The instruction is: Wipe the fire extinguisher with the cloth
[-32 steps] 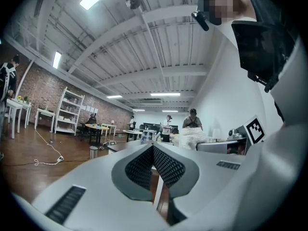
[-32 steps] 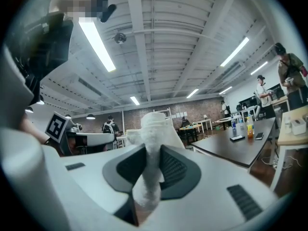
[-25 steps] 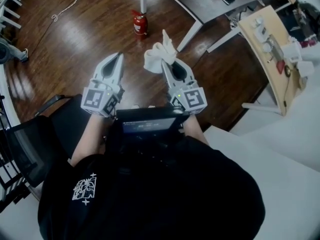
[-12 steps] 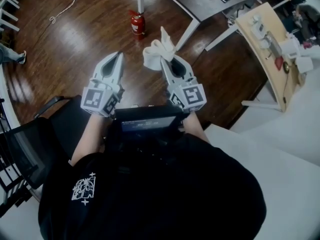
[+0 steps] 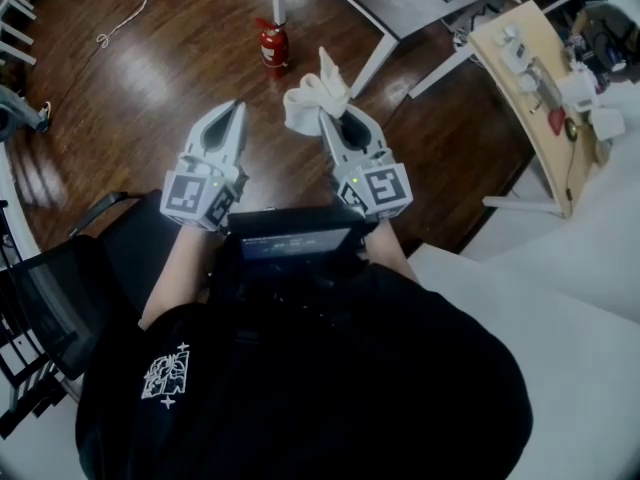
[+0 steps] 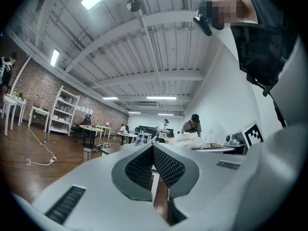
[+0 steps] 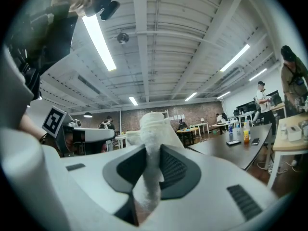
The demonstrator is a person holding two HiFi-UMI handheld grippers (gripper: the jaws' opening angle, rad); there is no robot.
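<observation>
A small red fire extinguisher (image 5: 272, 45) stands on the wooden floor beside a white table leg, well ahead of both grippers. My right gripper (image 5: 327, 118) is shut on a white cloth (image 5: 313, 96), which bunches above the jaws; in the right gripper view the cloth (image 7: 152, 143) runs down between the closed pads. My left gripper (image 5: 237, 109) is held level to the left of it, jaws together and holding nothing; in the left gripper view (image 6: 153, 148) the pads meet at the tips.
A dark table (image 5: 400, 3) on white legs stands ahead right, with a phone on it. A light wooden desk (image 5: 528, 88) with clutter is at the right. A black chair (image 5: 60, 288) is at my left. A white cord (image 5: 115, 8) lies on the floor far left.
The view has shifted slightly toward the extinguisher. Both grippers keep their pose, the right still holding the cloth.
</observation>
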